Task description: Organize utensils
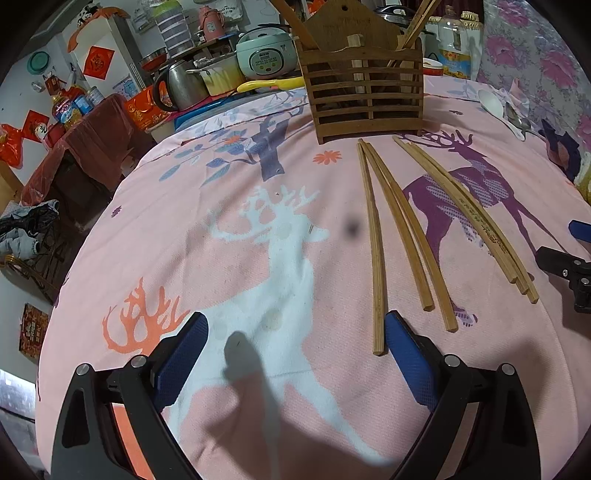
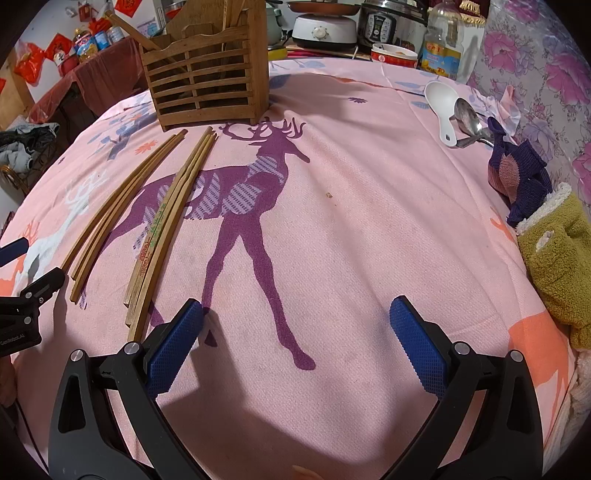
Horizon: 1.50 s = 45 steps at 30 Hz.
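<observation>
Several wooden chopsticks (image 1: 402,236) lie in two loose bundles on the pink deer-print cloth, in front of a slatted wooden utensil holder (image 1: 364,92) that has a few sticks standing in it. The same chopsticks (image 2: 162,229) and the holder (image 2: 207,74) show at the left of the right wrist view. A white spoon (image 2: 441,107) and a metal spoon (image 2: 469,118) lie at the far right. My left gripper (image 1: 295,328) is open, its right finger beside the nearest chopstick's end. My right gripper (image 2: 295,314) is open over bare cloth, right of the chopsticks.
Knitted cloths, dark blue (image 2: 517,173) and olive (image 2: 561,258), lie at the table's right edge. Rice cookers (image 2: 388,22), an oil bottle (image 2: 443,44), a kettle (image 1: 181,85) and pots crowd the back. The table edge curves off at the left.
</observation>
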Tool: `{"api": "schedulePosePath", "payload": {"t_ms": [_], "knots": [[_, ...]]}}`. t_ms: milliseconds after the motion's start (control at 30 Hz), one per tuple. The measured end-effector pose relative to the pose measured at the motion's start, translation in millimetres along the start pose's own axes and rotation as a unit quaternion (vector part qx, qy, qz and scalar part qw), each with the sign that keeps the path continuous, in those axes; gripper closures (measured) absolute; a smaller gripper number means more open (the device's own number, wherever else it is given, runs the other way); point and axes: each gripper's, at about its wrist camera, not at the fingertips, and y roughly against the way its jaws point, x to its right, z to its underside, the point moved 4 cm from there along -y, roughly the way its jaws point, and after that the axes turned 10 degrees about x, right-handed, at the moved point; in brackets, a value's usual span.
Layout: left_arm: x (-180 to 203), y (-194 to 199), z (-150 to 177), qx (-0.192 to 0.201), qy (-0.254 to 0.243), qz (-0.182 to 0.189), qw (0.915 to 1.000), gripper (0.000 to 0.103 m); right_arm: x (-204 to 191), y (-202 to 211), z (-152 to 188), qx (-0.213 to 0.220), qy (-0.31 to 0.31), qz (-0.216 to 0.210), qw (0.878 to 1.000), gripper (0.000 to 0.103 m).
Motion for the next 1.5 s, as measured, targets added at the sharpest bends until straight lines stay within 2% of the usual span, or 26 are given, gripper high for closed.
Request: {"api": "schedulePosePath", "payload": {"t_ms": [333,533,700,800,933,1033,1100,1200,1267,1300,1333,1367,1467,1500], "knots": [[-6,-6,0,-0.013,0.021,0.014,0.9996,0.007,1,1,0,0.000,0.000,0.000,1.000,0.005],[-34,-20,2,-0.047,0.099,0.035,0.9934,0.006,0,1,0,0.000,0.000,0.000,1.000,0.005],[-46,-20,2,-0.046,0.121,0.020,0.9914,0.007,-1,3,0,0.004,0.002,-0.003,1.000,0.006],[-45,-18,1,-0.040,0.116,0.019,0.9923,0.007,-6,12,0,0.022,0.004,-0.030,0.999,0.006],[-42,-16,-1,-0.036,0.109,0.016,0.9933,0.008,-32,31,2,0.050,0.050,-0.087,0.994,0.006],[-41,-18,0,-0.041,0.108,0.016,0.9932,0.008,-55,29,10,0.041,0.110,-0.085,0.989,0.006],[-41,-19,1,-0.042,0.108,0.016,0.9932,0.008,-61,25,12,0.028,0.129,-0.084,0.988,0.006],[-39,-20,1,-0.042,0.102,0.012,0.9938,0.007,-52,16,11,0.003,0.104,-0.083,0.991,0.007],[-39,-20,1,-0.042,0.101,0.011,0.9939,0.007,-34,13,5,0.010,0.073,-0.044,0.996,0.008],[-39,-20,1,-0.042,0.101,0.011,0.9939,0.007,-24,13,2,0.017,0.059,-0.017,0.998,0.017],[-39,-20,1,-0.042,0.102,0.012,0.9938,0.007,-11,14,-2,0.024,0.038,0.003,0.999,0.022],[-39,-20,1,-0.042,0.103,0.012,0.9937,0.007,-5,15,-1,0.028,0.022,0.002,0.999,0.030],[-37,-18,0,-0.037,0.099,0.013,0.9943,0.008,1,22,-5,0.048,-0.005,-0.031,0.998,0.032],[-35,-15,-1,-0.031,0.093,0.015,0.9951,0.013,-2,23,-4,0.051,0.005,-0.035,0.998,0.032]]}}
